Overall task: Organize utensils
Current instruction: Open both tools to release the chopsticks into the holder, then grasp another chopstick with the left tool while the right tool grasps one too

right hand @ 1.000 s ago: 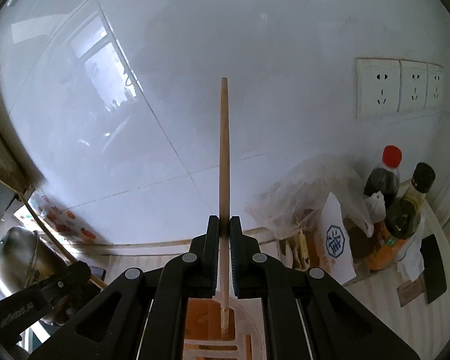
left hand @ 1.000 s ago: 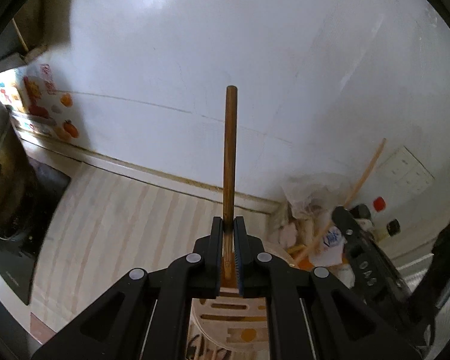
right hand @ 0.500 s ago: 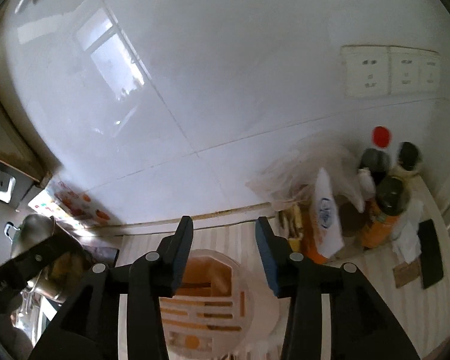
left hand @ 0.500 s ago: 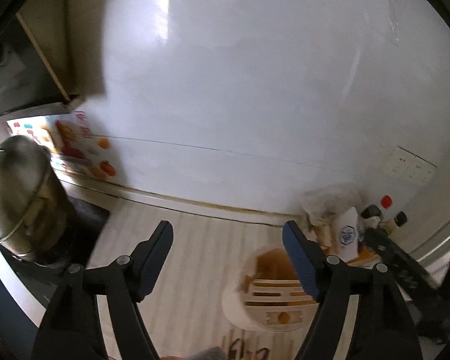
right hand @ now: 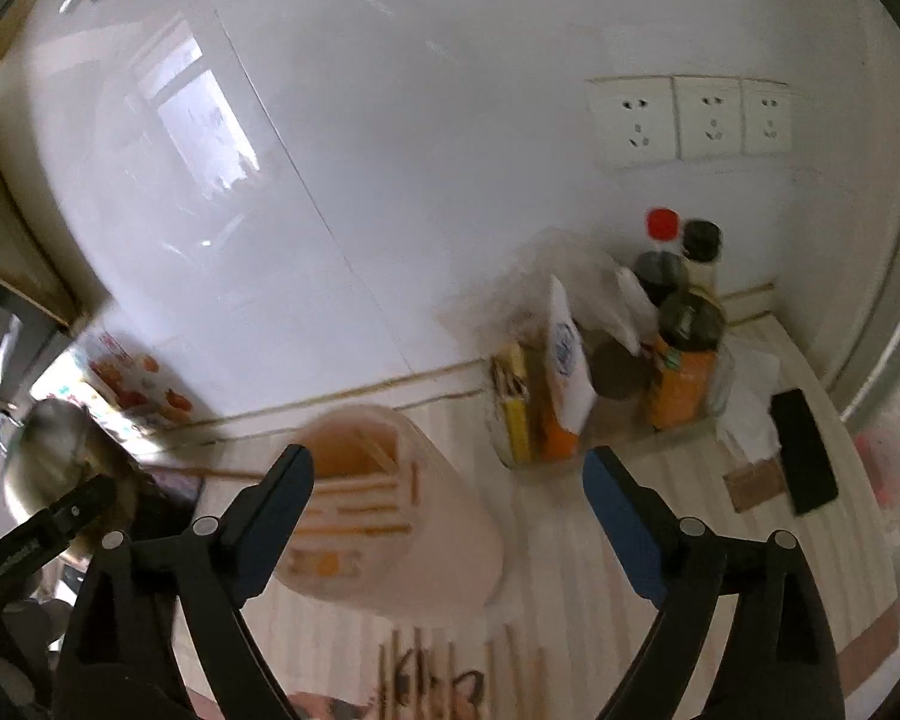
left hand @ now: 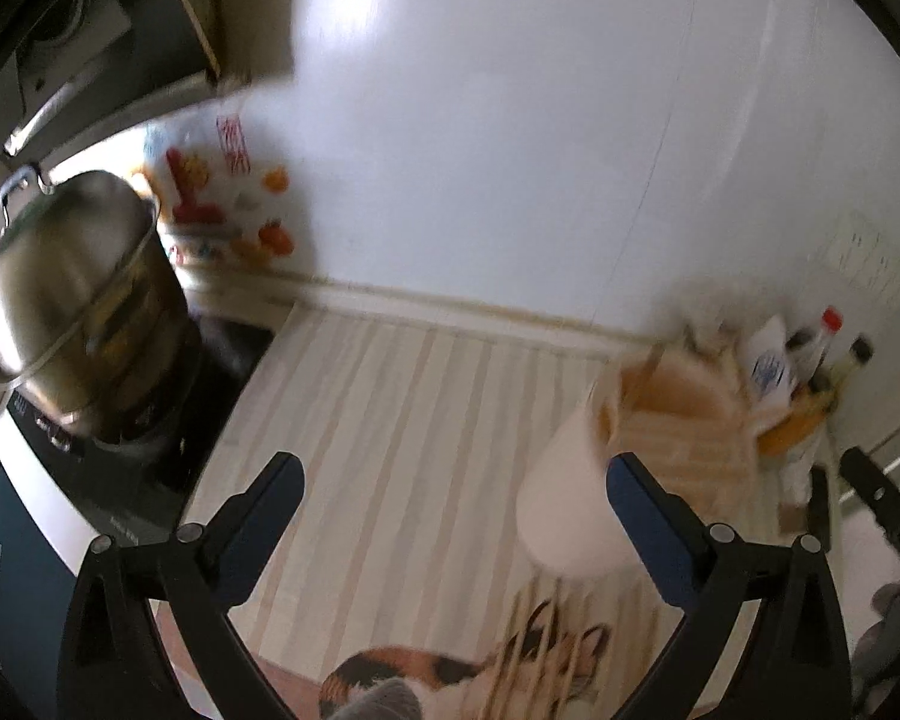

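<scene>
A white utensil holder (left hand: 576, 504) with an orange inner insert stands on the striped counter; it also shows in the right wrist view (right hand: 390, 516), with wooden chopsticks (right hand: 378, 468) inside. Several loose chopsticks (left hand: 534, 654) lie on a cat-print mat in front of it, and they also show in the right wrist view (right hand: 450, 666). My left gripper (left hand: 450, 486) is open and empty above the counter, left of the holder. My right gripper (right hand: 450, 480) is open and empty above the holder.
A steel pot (left hand: 72, 300) sits on a black cooktop (left hand: 168, 438) at the left. Sauce bottles (right hand: 684, 330), bags and packets (right hand: 546, 396) crowd the back right corner. A black object (right hand: 804, 450) lies on the counter at right. The tiled wall carries sockets (right hand: 690, 120).
Both grippers opened and let go of their chopsticks, which are now in the holder. Both have pulled back and up; the left one has swung left.
</scene>
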{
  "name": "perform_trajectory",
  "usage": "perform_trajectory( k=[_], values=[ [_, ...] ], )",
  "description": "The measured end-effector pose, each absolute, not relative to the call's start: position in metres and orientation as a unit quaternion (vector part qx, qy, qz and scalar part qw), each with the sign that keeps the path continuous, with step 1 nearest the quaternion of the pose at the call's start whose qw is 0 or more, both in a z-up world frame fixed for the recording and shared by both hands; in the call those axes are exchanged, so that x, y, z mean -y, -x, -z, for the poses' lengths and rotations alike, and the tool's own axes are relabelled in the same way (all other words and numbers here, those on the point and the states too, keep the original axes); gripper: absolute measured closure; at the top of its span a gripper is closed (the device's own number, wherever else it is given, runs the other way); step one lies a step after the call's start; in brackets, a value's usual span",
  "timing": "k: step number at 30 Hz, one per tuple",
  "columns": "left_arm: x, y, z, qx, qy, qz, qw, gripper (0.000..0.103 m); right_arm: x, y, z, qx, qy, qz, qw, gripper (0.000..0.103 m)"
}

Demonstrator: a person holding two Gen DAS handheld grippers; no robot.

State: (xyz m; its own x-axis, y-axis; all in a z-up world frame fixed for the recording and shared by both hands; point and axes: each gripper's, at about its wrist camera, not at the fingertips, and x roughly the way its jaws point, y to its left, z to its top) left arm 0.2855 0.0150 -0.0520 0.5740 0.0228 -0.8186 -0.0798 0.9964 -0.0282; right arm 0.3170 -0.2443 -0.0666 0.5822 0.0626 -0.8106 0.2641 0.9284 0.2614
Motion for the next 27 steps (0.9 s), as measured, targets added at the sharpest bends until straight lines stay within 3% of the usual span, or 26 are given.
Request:
perform_trajectory(
  k=[9,13,15,17,24,27],
  values=[
    [-0.013,-0.245,0.154,-0.56,0.002,-0.035,0.828,0.001,0.246,-0.269,0.128,-0.545,-0.163,0.074,0.819,0.012],
    [0.0,-0.236,0.202,-0.61,-0.008,-0.016,0.792,0.002,0.247,-0.248,0.172,-0.604,-0.165,0.072,0.776,0.034],
    [0.008,-0.232,0.227,-0.637,-0.008,-0.002,0.771,0.012,0.248,-0.238,0.199,-0.635,-0.172,0.068,0.75,0.048],
    [0.013,-0.23,0.246,-0.657,-0.007,0.009,0.754,0.03,0.248,-0.23,0.218,-0.656,-0.171,0.069,0.732,0.054],
    [0.033,-0.223,0.287,-0.691,-0.018,0.039,0.722,0.046,0.242,-0.204,0.268,-0.709,-0.166,0.069,0.682,0.063],
    [0.038,-0.22,0.295,-0.696,-0.03,0.042,0.716,0.064,0.242,-0.199,0.281,-0.721,-0.163,0.069,0.67,0.068]
  ],
)
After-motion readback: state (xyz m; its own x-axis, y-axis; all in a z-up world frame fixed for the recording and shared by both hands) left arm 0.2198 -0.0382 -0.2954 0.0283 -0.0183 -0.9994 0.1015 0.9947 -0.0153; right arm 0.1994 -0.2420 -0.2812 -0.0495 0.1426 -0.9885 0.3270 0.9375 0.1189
